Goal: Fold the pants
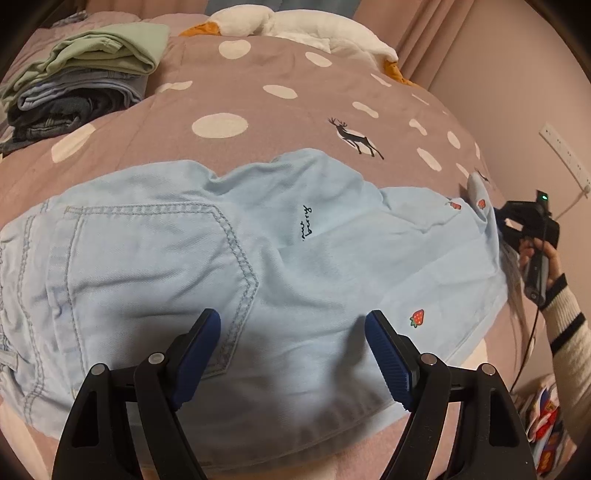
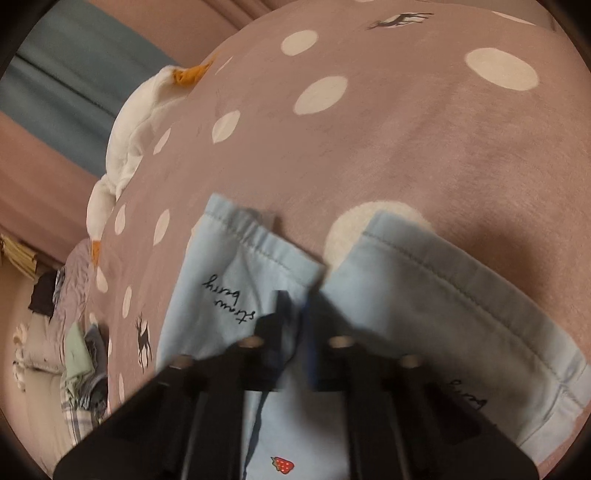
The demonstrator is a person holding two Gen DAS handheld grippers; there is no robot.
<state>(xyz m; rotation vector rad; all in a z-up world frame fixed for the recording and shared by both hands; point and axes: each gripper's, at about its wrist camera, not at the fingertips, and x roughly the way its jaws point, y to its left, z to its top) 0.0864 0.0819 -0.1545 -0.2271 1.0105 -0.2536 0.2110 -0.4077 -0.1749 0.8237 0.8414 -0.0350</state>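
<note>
Light blue pants (image 1: 258, 251) with strawberry prints lie flat on the bed, back pocket to the left, legs running right. My left gripper (image 1: 293, 354) is open and hovers over the seat near the pocket. My right gripper (image 2: 295, 325) is shut on the pants' leg ends; the hems (image 2: 258, 251) show on either side of its fingers. It shows in the left wrist view at the far right (image 1: 498, 221), at the leg ends.
The bed has a mauve cover (image 1: 258, 88) with white dots and deer. A stack of folded clothes (image 1: 81, 85) sits at the back left. A white plush goose (image 1: 288, 26) lies along the far edge. A wall (image 1: 517, 92) is to the right.
</note>
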